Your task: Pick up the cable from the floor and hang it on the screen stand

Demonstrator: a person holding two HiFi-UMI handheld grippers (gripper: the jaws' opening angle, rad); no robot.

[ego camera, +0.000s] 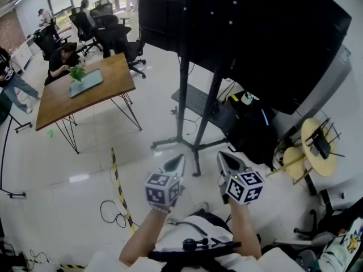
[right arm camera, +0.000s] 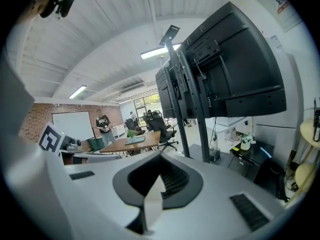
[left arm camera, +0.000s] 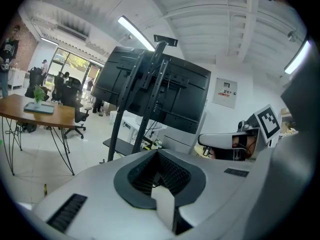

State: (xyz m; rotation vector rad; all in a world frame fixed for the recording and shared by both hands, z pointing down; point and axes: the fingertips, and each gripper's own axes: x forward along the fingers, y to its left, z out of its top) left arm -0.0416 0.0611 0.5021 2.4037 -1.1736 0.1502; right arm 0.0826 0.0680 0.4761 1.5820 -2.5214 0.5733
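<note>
Cable (ego camera: 108, 203) on floor (ego camera: 85, 169) — left gripper (ego camera: 177, 162) beside right gripper (ego camera: 226, 160); fingers (ego camera: 232, 166) together

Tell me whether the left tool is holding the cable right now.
No, the left tool is shut with nothing in it, and the cable lies on the floor.
</note>
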